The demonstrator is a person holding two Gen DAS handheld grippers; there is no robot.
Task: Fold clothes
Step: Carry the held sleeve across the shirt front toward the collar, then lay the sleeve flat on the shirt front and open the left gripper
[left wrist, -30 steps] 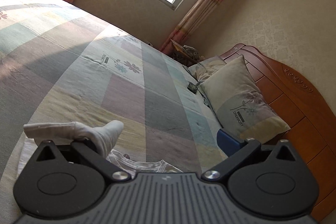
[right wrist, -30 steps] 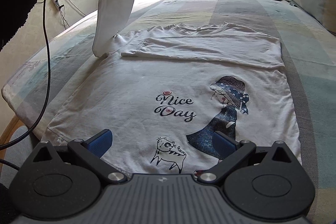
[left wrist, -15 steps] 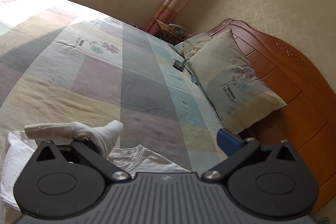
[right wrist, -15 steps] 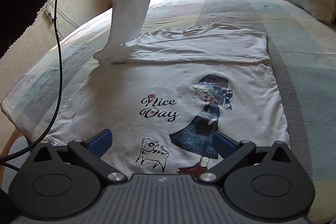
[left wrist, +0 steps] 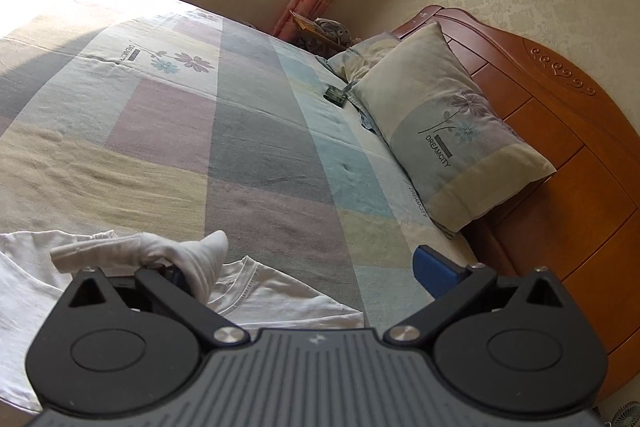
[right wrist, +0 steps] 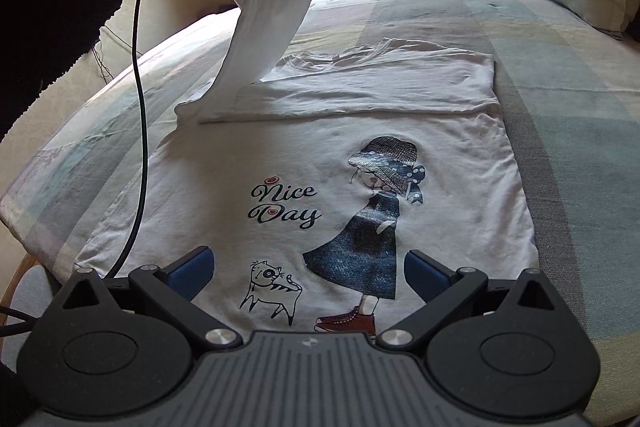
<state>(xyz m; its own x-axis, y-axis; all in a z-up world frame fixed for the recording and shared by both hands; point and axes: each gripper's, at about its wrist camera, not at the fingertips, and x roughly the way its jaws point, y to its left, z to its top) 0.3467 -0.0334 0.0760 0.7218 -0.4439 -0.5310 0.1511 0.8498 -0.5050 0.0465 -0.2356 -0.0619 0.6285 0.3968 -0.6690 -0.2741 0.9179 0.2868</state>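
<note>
White cotton T-shirt [right wrist: 360, 155] is being lifted by its sleeve [right wrist: 268, 23], draped on one finger of the spread left gripper [left wrist: 308, 267]; the right gripper [right wrist: 308, 275] is being held agape, empty.

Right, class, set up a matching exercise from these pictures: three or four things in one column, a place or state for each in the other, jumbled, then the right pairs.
Things
1. sleeve
2. T-shirt
3. pillow
4. right gripper

Places or states
A. leaning against the wooden headboard
B. open, holding nothing
C. lifted off the bed, draped on the left gripper
D. spread print-up on the bed

Pairs: 1-C, 2-D, 3-A, 4-B
</note>
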